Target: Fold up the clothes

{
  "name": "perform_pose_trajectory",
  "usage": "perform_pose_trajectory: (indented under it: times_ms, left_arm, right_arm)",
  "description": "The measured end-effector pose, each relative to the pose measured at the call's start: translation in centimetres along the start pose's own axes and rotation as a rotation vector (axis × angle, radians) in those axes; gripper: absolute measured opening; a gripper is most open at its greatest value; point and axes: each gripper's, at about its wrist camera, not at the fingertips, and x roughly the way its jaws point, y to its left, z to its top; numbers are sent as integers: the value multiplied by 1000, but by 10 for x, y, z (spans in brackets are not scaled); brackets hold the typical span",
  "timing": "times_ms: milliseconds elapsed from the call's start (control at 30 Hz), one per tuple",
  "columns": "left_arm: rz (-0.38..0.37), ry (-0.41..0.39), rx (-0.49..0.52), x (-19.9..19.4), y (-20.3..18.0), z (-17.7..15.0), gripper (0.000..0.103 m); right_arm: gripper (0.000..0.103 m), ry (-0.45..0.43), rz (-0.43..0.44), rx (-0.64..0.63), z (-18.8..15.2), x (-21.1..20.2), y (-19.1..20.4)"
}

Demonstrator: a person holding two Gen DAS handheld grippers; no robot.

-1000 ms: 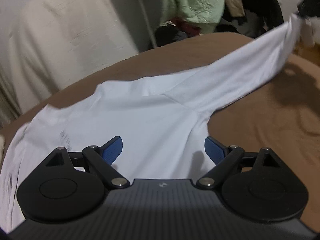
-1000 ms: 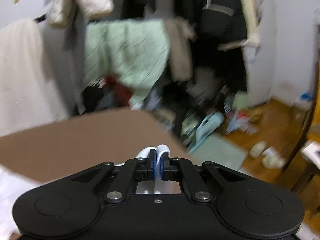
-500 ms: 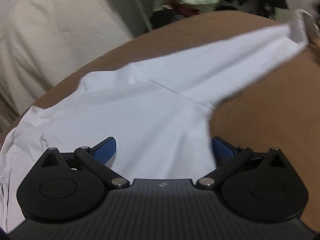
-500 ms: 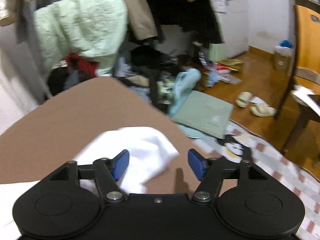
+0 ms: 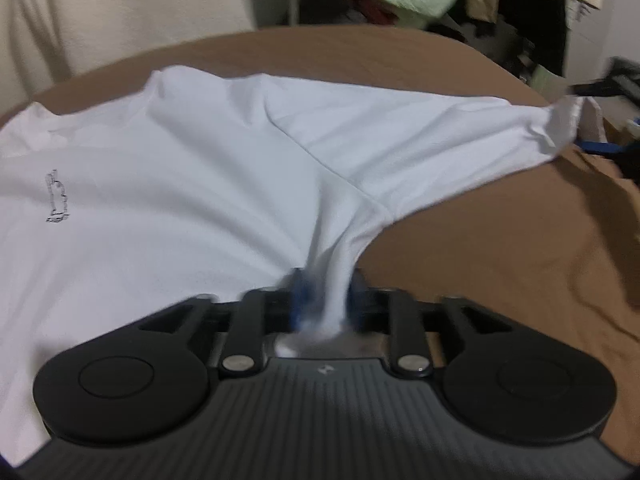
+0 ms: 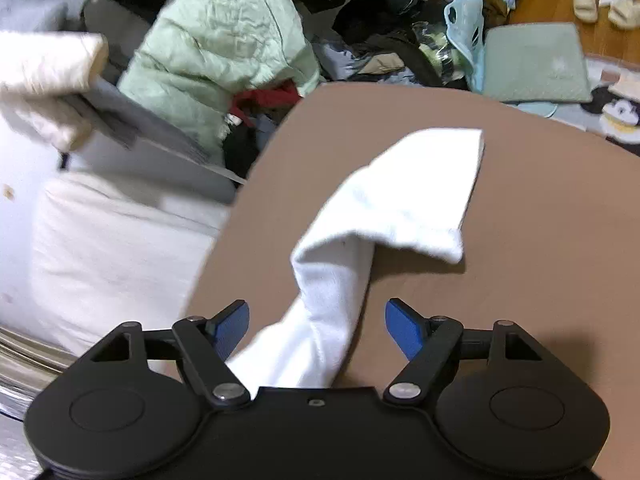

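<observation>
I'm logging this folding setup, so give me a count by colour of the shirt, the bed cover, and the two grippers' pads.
White: 1, the long-sleeved shirt
Brown: 1, the bed cover
Blue: 2 pad pairs, left gripper and right gripper
Total: 4

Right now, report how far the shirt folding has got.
Done: white shirt spread on the brown surface, sleeve laid out. In hand: left gripper jaws closing on bunched fabric; right gripper jaws opening, sleeve loose between them. Left: every fold.
</observation>
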Motion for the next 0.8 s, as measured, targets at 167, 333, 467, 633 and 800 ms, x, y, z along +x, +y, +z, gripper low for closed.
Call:
perform_pose_trajectory:
  times_ms: [167, 333, 467, 633, 800]
  left_arm:
    - [-22, -32, -19, -21, 27, 39, 72]
    - [127, -85, 9, 8, 45, 106, 77]
    - [219, -69, 145, 66, 35, 142, 80]
    - [313, -4, 21, 122, 42, 163, 80]
    - [262, 26, -13, 143, 47, 163, 70]
  right_arm:
    - [66, -79, -90, -116, 13, 41, 4]
    - [5, -415, -55, -274, 16, 8, 2]
    - [6, -406, -160, -434, 20, 3, 23]
    - [10, -210, -346, -452, 25, 20, 8]
    - [56, -145, -167, -139, 37, 11, -29]
